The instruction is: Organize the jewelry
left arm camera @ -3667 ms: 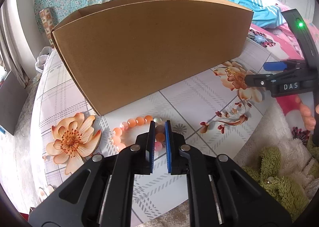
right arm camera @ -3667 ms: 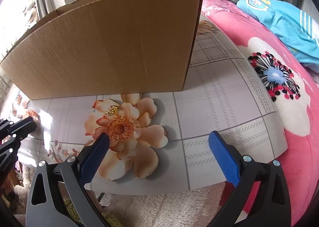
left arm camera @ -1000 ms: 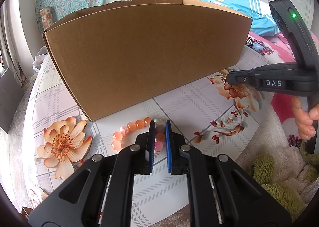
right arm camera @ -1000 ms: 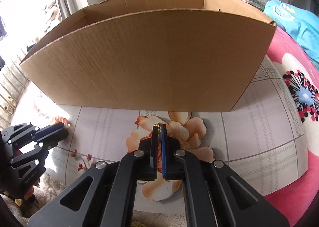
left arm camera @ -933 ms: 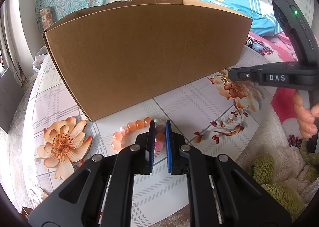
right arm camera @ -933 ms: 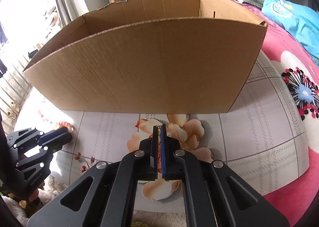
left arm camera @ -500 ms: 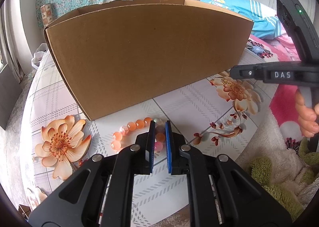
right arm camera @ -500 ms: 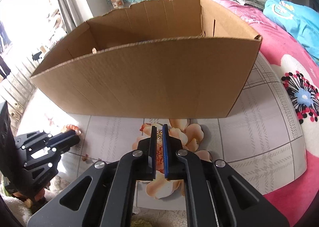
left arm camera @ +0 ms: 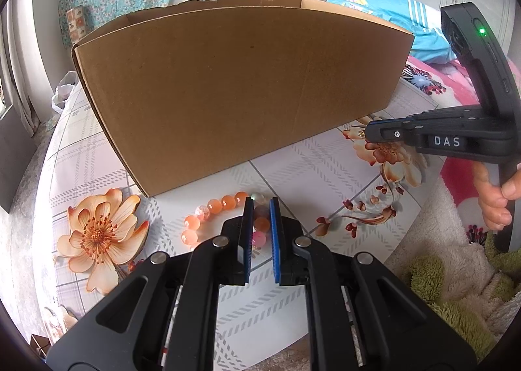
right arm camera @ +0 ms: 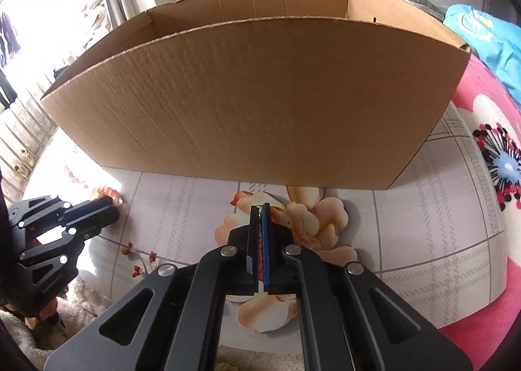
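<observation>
A bracelet of orange and pink beads [left arm camera: 215,203] lies on the flowered tablecloth [left arm camera: 309,169] in front of a big open cardboard box [left arm camera: 241,87]. My left gripper [left arm camera: 260,201] is shut on its right side, with beads between the blue pads. In the right wrist view the left gripper [right arm camera: 112,205] sits low at the left, beads [right arm camera: 105,190] showing at its tip. My right gripper [right arm camera: 260,206] hovers over a printed orange flower, pads pressed together on a small gold piece [right arm camera: 260,208]. From the left wrist view the right gripper [left arm camera: 368,133] pokes in from the right, gold glinting at its tip.
The box [right arm camera: 260,100] fills the far side of the table, and its inside is mostly hidden. A pink flowered blanket [right arm camera: 482,175] and a blue garment [left arm camera: 390,12] lie to the right. A fluffy green and white rug [left arm camera: 456,289] lies below the table edge. A hand [left arm camera: 491,201] holds the right gripper's handle.
The right gripper, wide open over the flower earlier, is shut; half a second ago its pads stood slightly apart and now press together. The left gripper and bracelet have not moved.
</observation>
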Tool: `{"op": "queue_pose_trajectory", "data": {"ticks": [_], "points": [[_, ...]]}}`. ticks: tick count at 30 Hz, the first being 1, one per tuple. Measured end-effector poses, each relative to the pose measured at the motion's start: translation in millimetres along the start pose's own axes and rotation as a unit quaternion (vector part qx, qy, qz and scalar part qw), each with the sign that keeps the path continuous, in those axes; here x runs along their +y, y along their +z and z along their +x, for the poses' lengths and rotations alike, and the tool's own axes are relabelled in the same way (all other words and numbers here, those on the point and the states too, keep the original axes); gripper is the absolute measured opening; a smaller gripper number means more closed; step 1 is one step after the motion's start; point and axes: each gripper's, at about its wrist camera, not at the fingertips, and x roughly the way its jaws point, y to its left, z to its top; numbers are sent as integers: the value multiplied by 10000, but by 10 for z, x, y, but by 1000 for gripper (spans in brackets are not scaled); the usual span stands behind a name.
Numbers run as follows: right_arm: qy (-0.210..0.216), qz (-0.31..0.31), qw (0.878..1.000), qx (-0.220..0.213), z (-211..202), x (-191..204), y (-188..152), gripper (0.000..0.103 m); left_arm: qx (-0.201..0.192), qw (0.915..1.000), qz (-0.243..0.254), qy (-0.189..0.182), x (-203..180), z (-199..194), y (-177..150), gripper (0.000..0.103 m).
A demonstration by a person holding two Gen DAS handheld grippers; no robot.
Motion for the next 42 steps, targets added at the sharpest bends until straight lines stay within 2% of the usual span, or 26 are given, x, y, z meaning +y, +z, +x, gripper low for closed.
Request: {"op": "queue_pose_trajectory", "data": {"ticks": [8,12,15,17,20,21,28,31,32,33,39,42], "points": [[646,581,9950,-499,-370,-238,24,1,-38,10000,25,49,-32,4,-6,9],[798,732,9919,-661,-453,-304,2,1,-64,9999,105,103,-54,2,-14,9],[702,741,9934,-530,-403,-278,14,1,-54,9998,130,116,-62,9,-3,9],[643,714,9947,-369,-341,-256,27,6,-40,9998,115,131,-71,17,9,9],[407,519,9975,-234,-233,-171,29,26,-36,9998,112,162,-87,17,9,9],[261,401,9986,-210,-209,-130,10,29,-36,9998,103,169,-86,17,7,9],[-405,-250,9988,-119,-6,71,36,28,-30,9998,69,189,-91,23,9,9],[-544,-414,9976,-102,50,119,15,11,-15,9998,64,185,-93,26,6,9],[-433,-353,9984,-75,48,105,18,4,-16,9998,62,183,-87,26,1,9],[-349,-233,9991,-85,30,80,17,3,-14,9998,54,177,-85,27,2,9],[356,538,9967,-485,-251,-195,27,2,-26,9998,69,197,-70,19,-5,9],[523,712,9941,-634,-382,-275,19,2,-27,9997,88,207,-68,14,-6,9]]}}
